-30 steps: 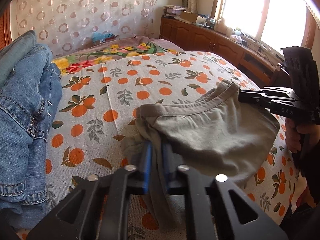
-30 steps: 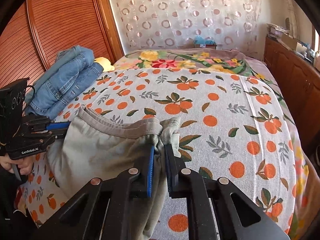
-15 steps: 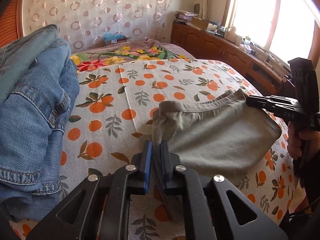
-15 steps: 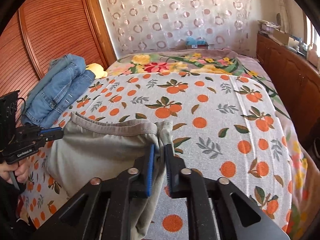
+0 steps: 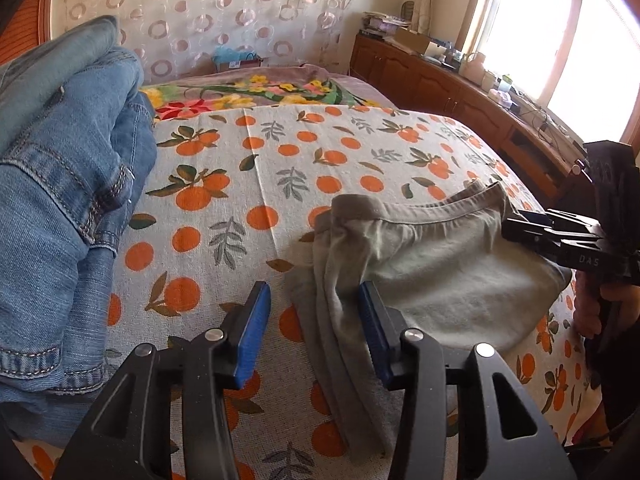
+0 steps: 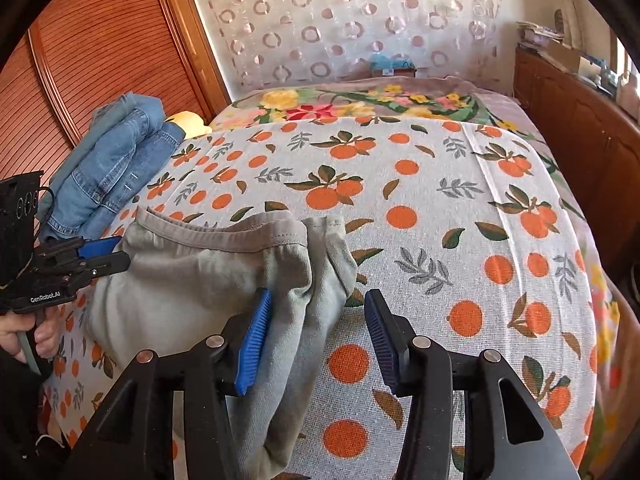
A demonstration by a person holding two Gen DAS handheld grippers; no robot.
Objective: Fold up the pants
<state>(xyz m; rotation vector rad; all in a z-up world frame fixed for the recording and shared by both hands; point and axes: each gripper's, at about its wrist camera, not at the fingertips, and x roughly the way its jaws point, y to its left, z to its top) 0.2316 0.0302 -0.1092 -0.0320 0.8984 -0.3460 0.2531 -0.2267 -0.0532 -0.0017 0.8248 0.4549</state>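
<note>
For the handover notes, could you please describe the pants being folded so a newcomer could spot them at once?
Start at the bed with the orange-print cover. Near its front edge lie the grey pants, flat, waistband facing the headboard. Unlike the blue jeans stacked at the left edge, they are plain, thin and pale grey.

Pants (image 5: 432,280): soft matt grey knit cloth, stitched waistband. Bedsheet (image 5: 280,168): matt woven cloth, orange print. Jeans (image 5: 60,200): coarse blue denim. Wardrobe door (image 6: 92,64): ribbed, semi-gloss wood. Cabinets (image 5: 432,84): glossy wood.
</note>
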